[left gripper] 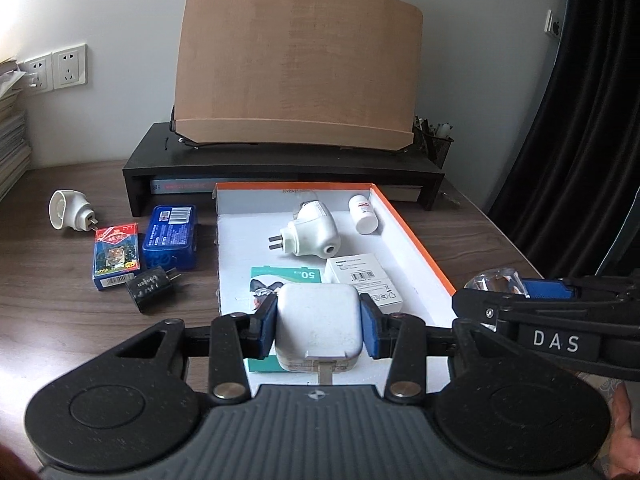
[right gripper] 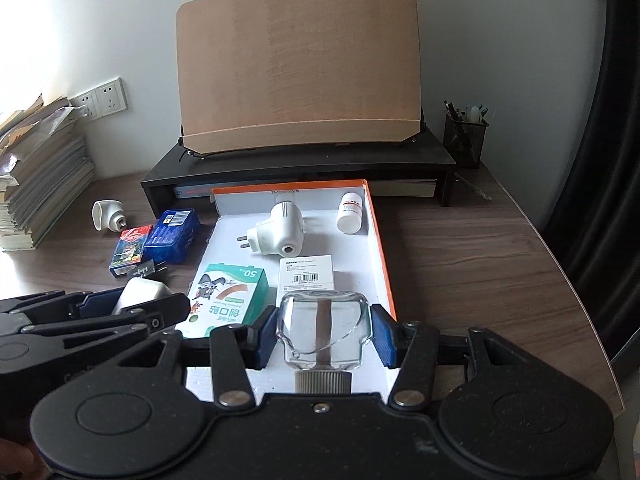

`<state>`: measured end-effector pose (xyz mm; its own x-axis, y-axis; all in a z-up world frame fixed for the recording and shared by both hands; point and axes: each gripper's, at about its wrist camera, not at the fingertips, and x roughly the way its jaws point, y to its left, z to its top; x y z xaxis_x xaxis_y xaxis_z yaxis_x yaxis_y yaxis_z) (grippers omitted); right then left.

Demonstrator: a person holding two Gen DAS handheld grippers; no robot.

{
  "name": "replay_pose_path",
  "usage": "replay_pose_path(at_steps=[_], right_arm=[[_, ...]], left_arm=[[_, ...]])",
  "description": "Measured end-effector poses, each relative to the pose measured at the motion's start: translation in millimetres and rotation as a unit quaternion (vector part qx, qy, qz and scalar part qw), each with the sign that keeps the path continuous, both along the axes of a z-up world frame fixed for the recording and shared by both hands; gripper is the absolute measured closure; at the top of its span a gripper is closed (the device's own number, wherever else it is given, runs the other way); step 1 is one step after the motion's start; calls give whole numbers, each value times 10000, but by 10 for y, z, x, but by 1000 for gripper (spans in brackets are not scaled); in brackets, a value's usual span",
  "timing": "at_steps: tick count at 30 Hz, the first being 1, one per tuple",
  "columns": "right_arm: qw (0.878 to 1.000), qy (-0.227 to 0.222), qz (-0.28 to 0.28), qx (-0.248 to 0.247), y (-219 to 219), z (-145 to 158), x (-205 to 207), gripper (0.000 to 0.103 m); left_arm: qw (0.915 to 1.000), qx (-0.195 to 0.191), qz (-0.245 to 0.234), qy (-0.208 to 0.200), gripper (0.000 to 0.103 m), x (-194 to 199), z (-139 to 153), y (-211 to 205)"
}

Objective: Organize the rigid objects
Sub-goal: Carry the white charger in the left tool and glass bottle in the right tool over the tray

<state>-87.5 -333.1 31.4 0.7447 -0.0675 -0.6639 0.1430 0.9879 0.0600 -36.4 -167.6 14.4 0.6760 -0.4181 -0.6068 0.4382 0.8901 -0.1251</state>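
Left tool (left gripper: 319,326) clamped on white charger (left gripper: 319,330); right tool (right gripper: 324,334), at 3 o'clock, clamped on glass bottle (right gripper: 323,330), both above tray (right gripper: 380,248).

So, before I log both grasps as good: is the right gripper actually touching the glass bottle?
Touching. The right wrist view shows the right gripper with both blue pads pressed against the glass bottle.

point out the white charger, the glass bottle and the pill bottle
white charger (left gripper: 318,320), left wrist view, top face
glass bottle (right gripper: 322,322), right wrist view, clear body
pill bottle (right gripper: 350,214), right wrist view, white side
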Motion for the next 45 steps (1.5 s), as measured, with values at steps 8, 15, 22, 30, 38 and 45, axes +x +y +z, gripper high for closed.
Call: replay_pose_path(at_steps=[8, 15, 22, 30, 38, 45], right_arm=[[10000, -45, 44, -9, -98, 5, 3, 43], [9999, -59, 123, -22, -140, 1, 32, 43], [9998, -50, 181, -19, -155, 0, 41, 43], [9997, -37, 226, -18, -153, -4, 52, 43], [9996, 21, 285, 6, -142, -36, 85, 43], [9996, 56, 276, 11, -154, -60, 111, 43]], left_arm=[[10000, 11, 81, -30, 61, -2, 1, -73], [9999, -2, 164, -49, 61, 4, -2, -118], [9997, -17, 229, -44, 61, 1, 0, -138], [9995, -13, 311, -11, 61, 1, 3, -130], [9993, -12, 363, 55, 61, 7, -17, -114], [9993, -6, 365, 96, 61, 30, -31, -129]])
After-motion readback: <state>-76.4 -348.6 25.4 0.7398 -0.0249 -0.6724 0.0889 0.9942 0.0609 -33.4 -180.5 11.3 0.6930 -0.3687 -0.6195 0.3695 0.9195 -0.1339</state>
